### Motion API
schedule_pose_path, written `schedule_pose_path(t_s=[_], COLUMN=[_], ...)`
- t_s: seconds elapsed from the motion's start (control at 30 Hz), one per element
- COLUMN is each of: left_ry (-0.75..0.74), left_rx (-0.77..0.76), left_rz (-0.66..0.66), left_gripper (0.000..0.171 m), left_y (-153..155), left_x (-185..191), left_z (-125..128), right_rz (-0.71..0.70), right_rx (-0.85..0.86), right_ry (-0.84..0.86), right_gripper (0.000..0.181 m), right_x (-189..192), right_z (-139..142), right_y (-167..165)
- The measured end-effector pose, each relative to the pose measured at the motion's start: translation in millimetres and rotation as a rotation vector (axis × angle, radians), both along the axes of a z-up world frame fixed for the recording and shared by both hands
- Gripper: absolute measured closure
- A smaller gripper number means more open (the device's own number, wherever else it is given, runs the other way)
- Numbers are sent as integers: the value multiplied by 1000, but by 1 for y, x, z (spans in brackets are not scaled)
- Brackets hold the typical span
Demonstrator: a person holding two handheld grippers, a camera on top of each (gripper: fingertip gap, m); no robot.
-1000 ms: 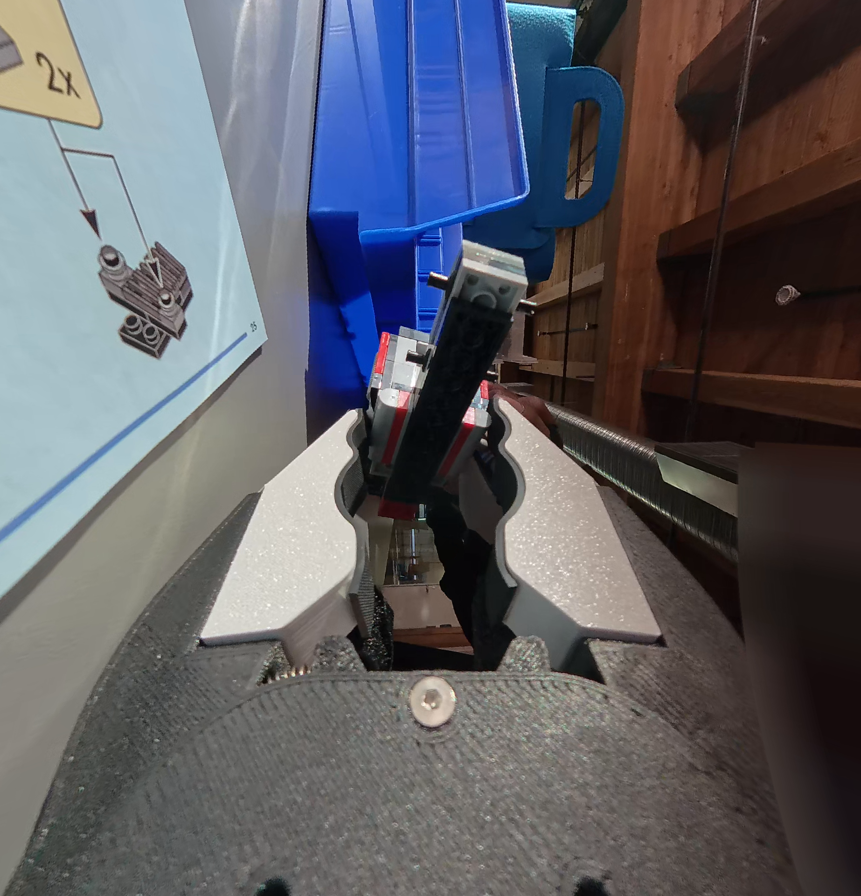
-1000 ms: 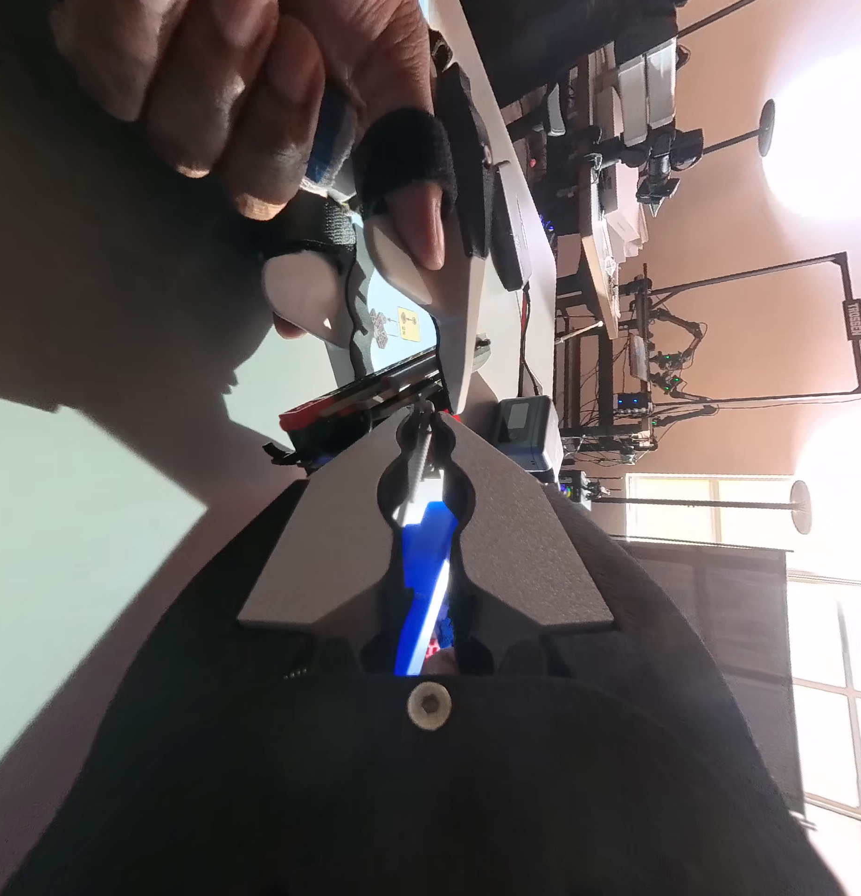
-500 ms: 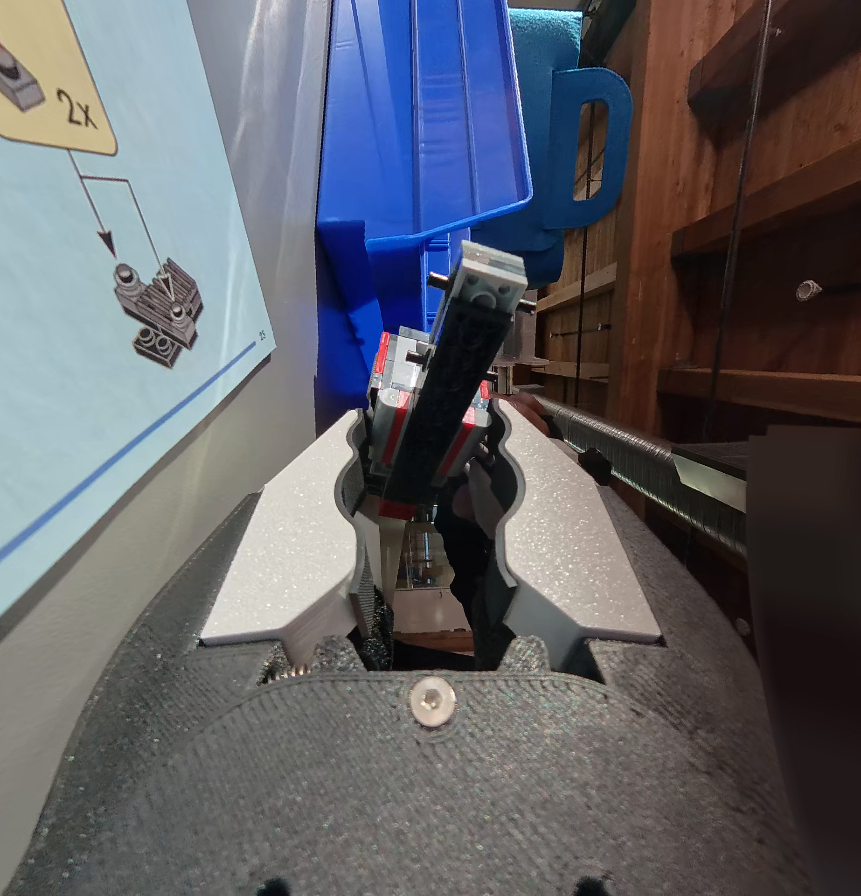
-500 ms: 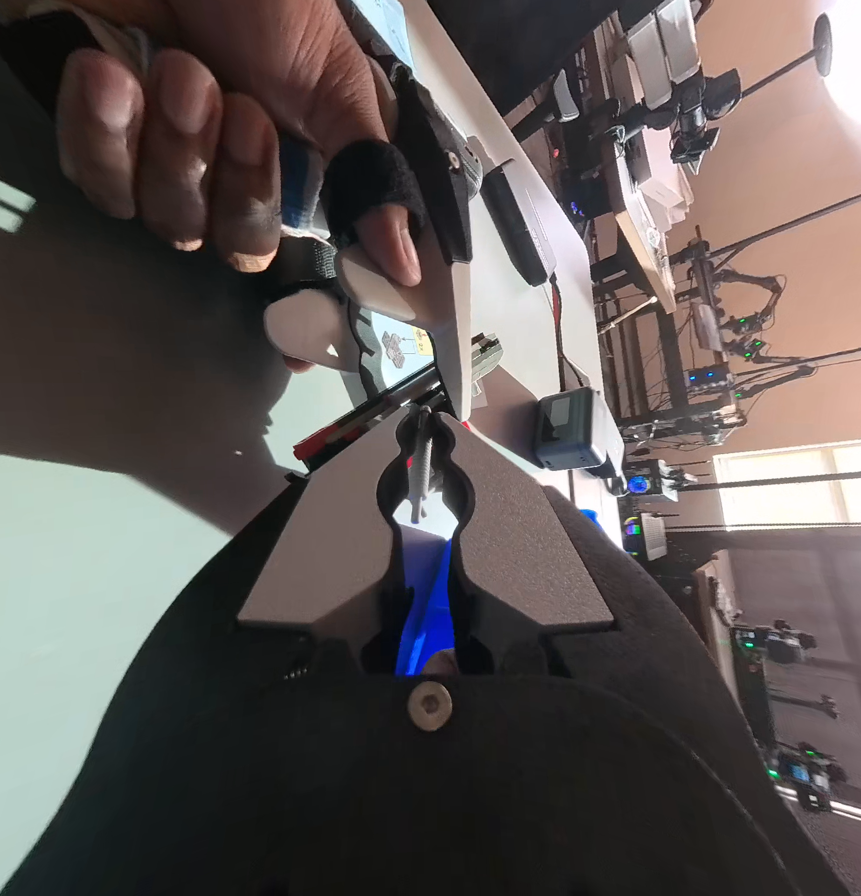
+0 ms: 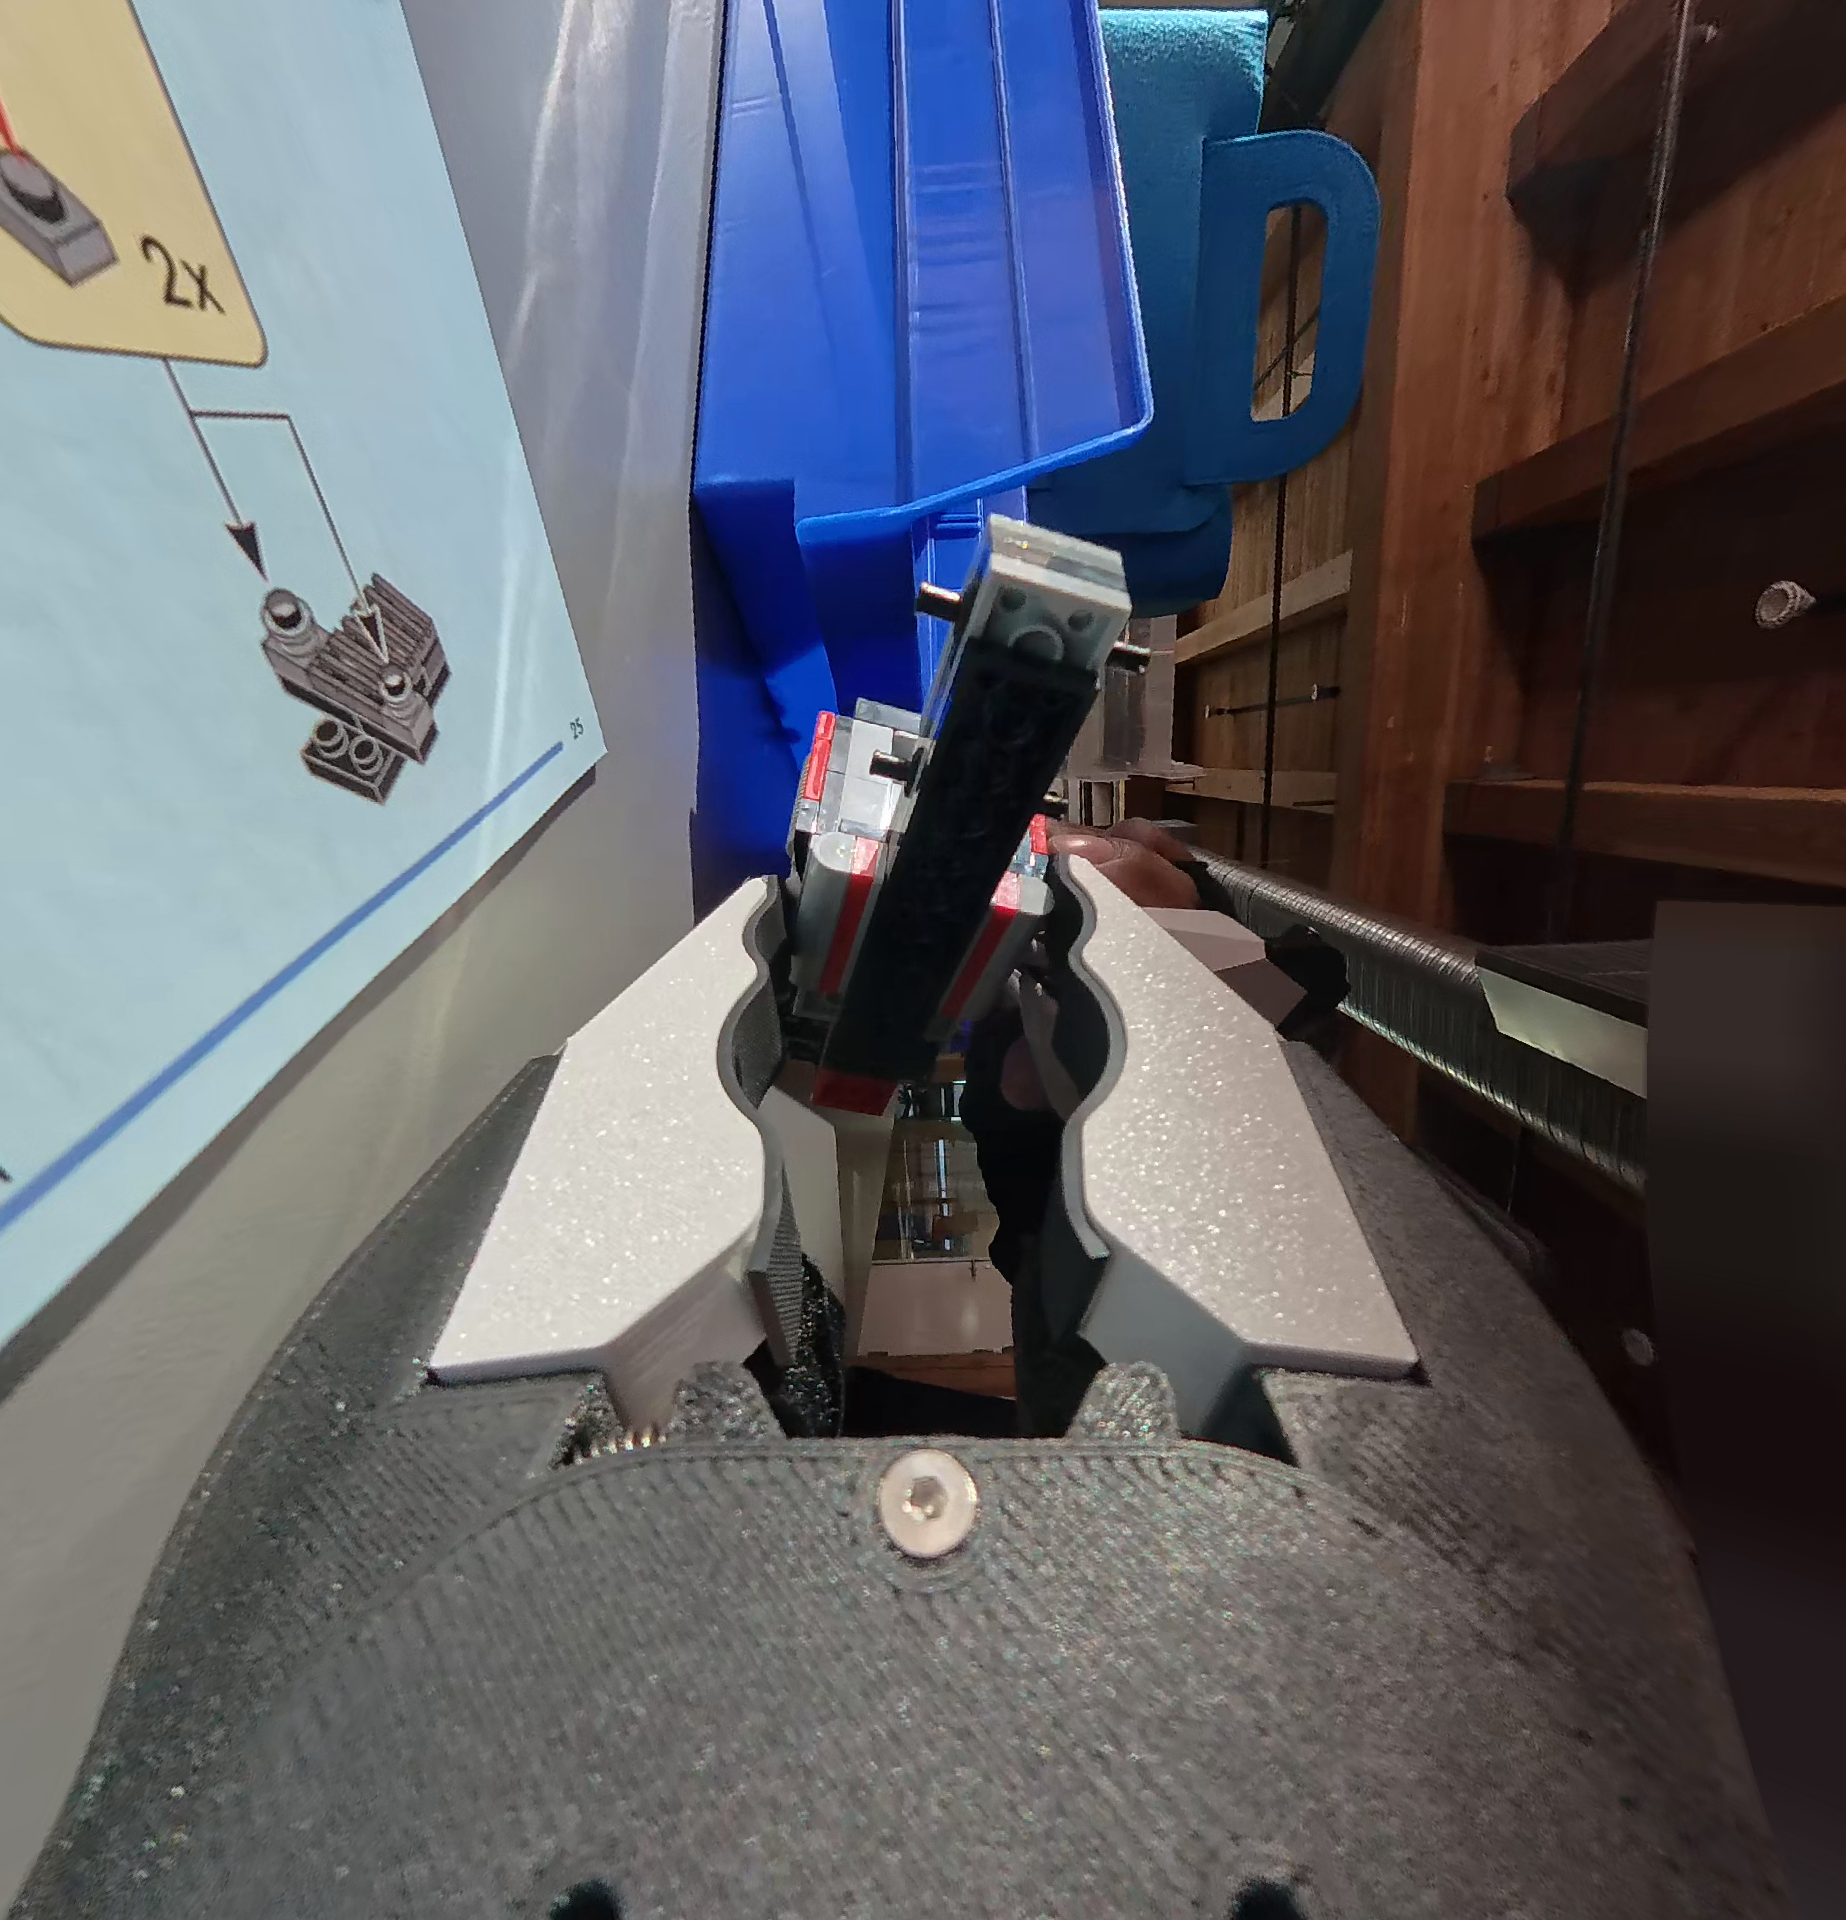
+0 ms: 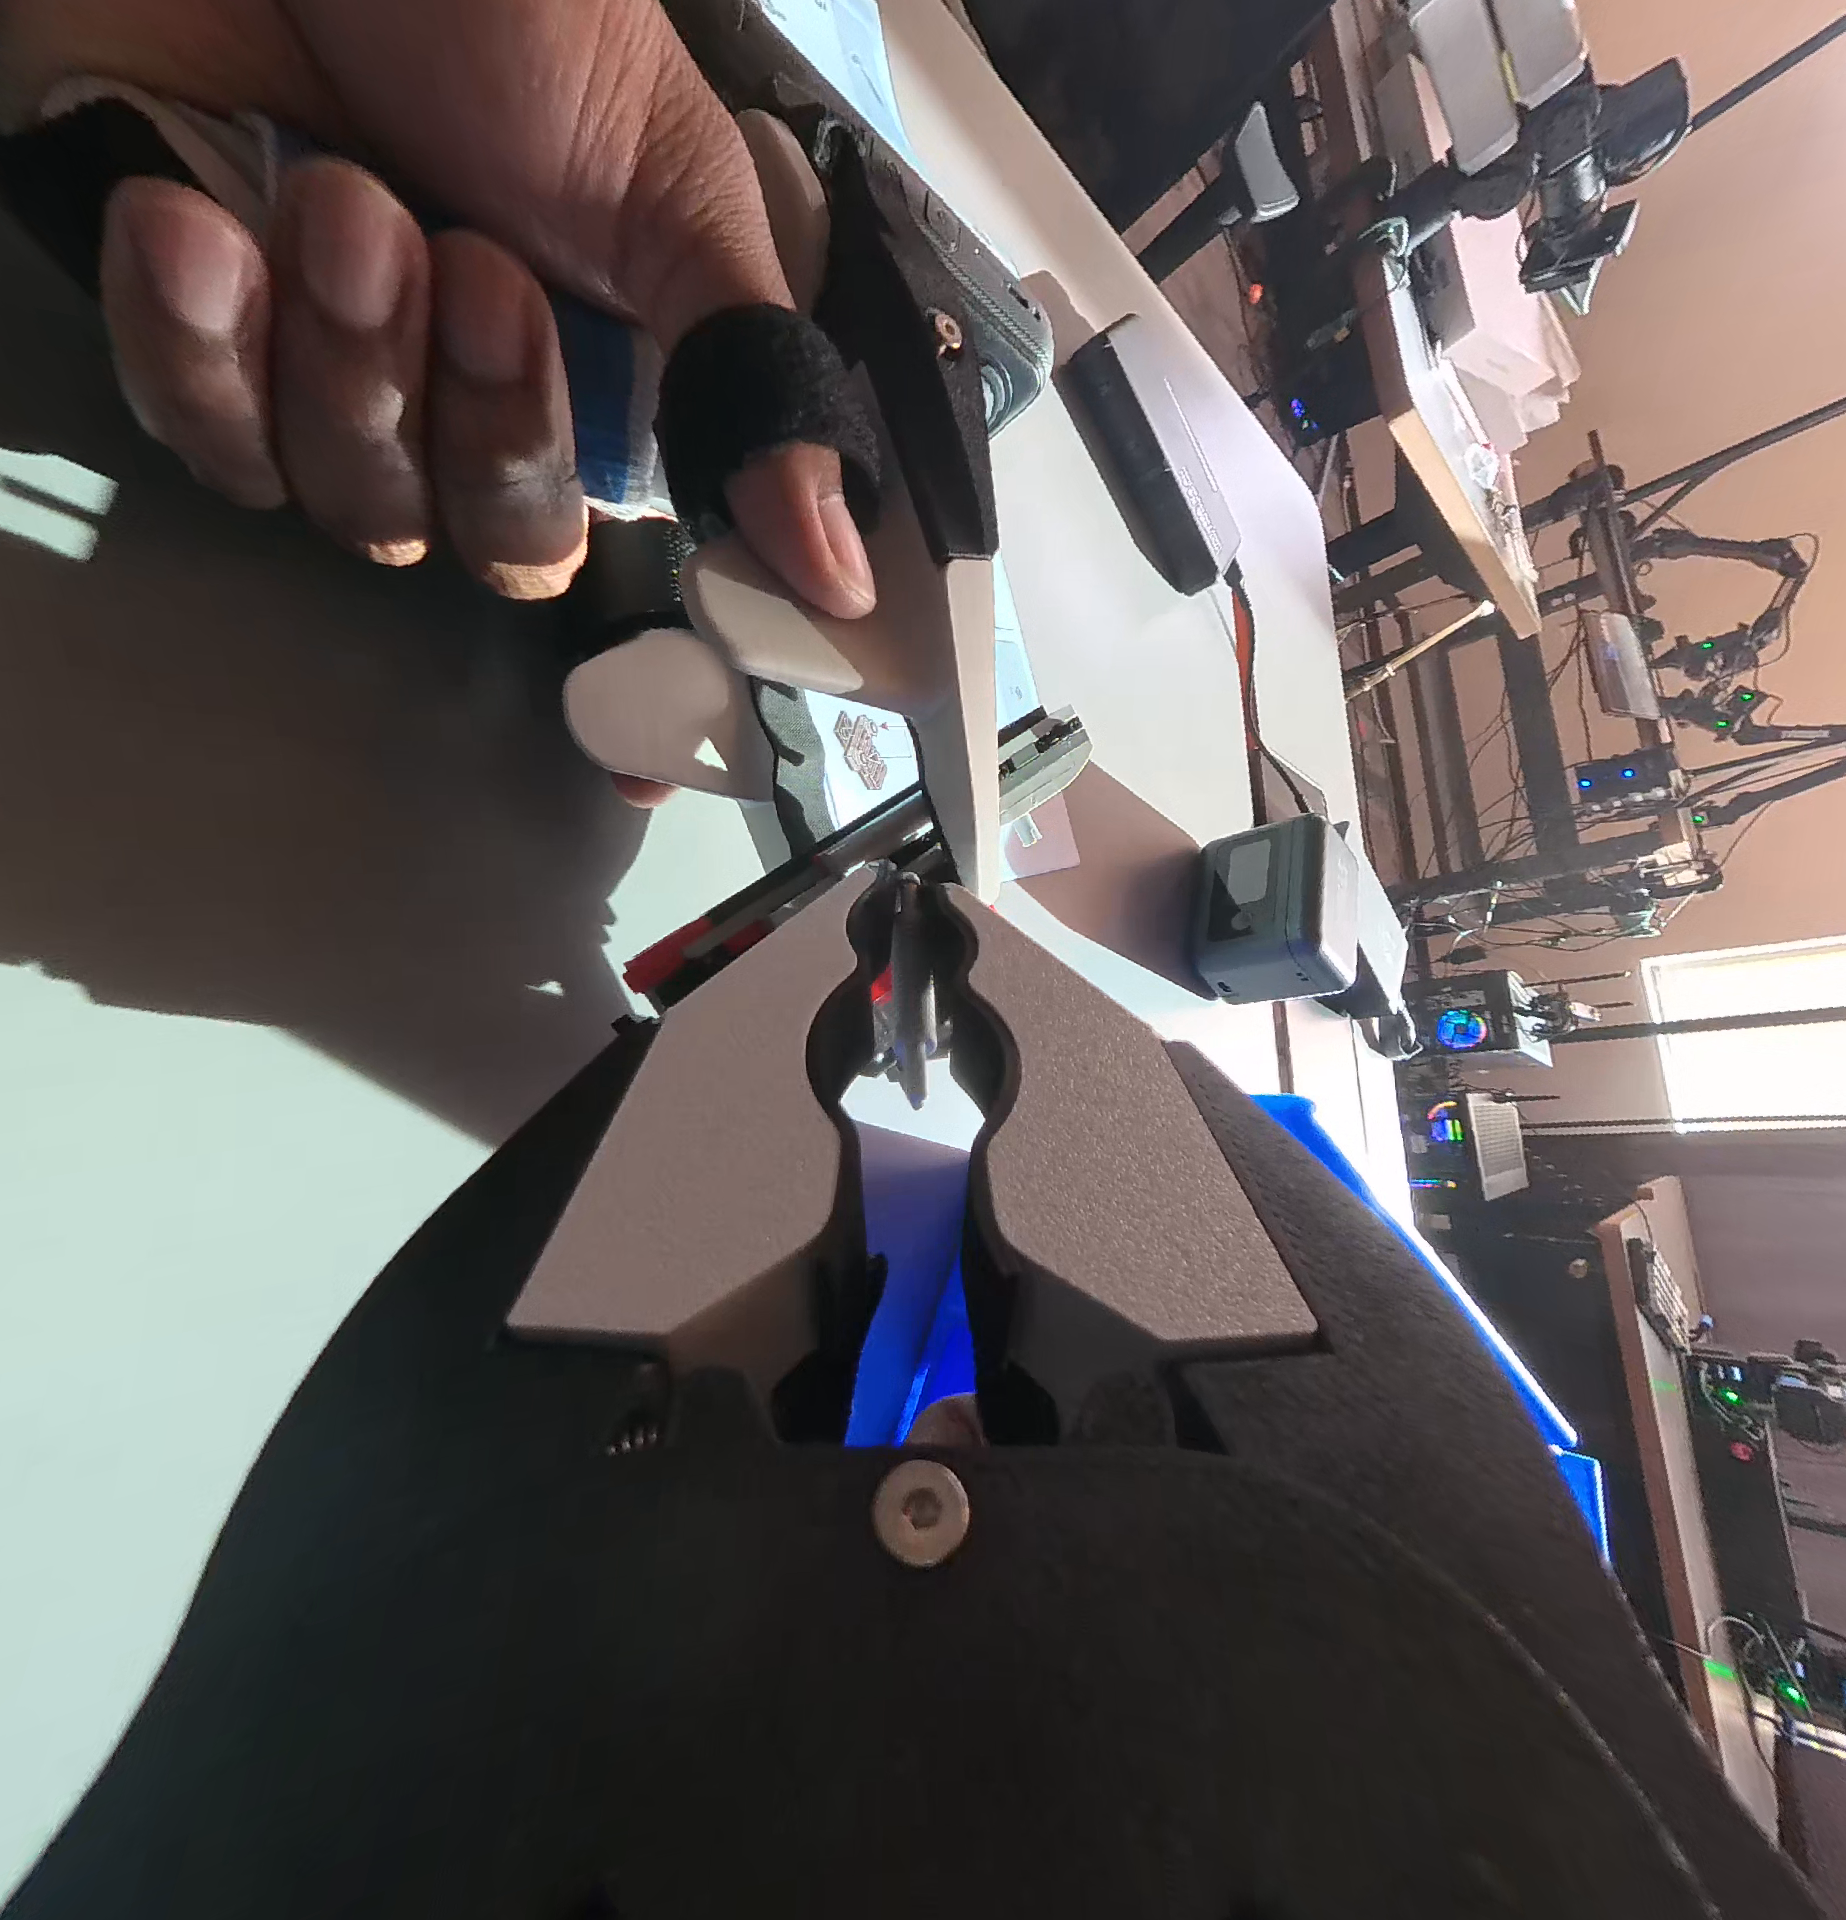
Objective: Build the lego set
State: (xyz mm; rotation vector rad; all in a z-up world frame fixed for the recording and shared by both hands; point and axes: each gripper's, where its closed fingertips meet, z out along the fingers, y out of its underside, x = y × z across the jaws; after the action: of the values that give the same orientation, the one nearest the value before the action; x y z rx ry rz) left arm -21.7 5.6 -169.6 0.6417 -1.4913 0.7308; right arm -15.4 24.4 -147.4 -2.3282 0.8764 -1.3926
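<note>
My left gripper (image 5: 914, 894) is shut on a long lego assembly (image 5: 986, 790) of black, grey and red bricks, which sticks up and tilts right beyond the fingertips. In the right wrist view the same assembly (image 6: 753, 914) shows edge-on, held by the left gripper (image 6: 960, 727) in a person's hand (image 6: 462, 312). My right gripper (image 6: 908, 894) is shut on a thin grey lego piece (image 6: 911, 997), its tips touching the side of the assembly. The other gripper shows dimly behind the assembly in the left wrist view.
An instruction sheet (image 5: 223, 520) lies on the white table (image 5: 545, 1039) at the left. A blue bin (image 5: 898, 260) stands beyond the assembly; it also shows in the right wrist view (image 6: 1418, 1299). A small camera block (image 6: 1293, 904) and a black device (image 6: 1147, 468) sit on the table. Wooden shelving (image 5: 1625, 520) is at the right.
Both views have shifted a little: the instruction sheet and blue bin moved slightly in the left view. The right gripper has rotated around the assembly while staying shut at it.
</note>
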Motion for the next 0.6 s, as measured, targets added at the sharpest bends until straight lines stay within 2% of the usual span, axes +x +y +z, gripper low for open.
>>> schedule_pose_path(t_s=[0.23, 0.33, 0.5, 0.6], left_ry=[-10, -7, -1, -3], left_rx=[-1, -1, -2, -3], left_rz=[-6, -5, -5, 0], left_gripper=[122, 121, 121, 121], left_y=[0, 0, 0, 0], left_x=[-1, -1, -1, 0], left_z=[-1, 0, 0, 0], right_rz=[1, 5, 7, -9], right_rx=[9, 12, 7, 20], right_ry=[39, 25, 20, -15], right_gripper=[174, 180, 180, 179], right_x=[4, 5, 5, 2], right_z=[-8, -6, -7, 1], right_y=[0, 1, -3, -9])
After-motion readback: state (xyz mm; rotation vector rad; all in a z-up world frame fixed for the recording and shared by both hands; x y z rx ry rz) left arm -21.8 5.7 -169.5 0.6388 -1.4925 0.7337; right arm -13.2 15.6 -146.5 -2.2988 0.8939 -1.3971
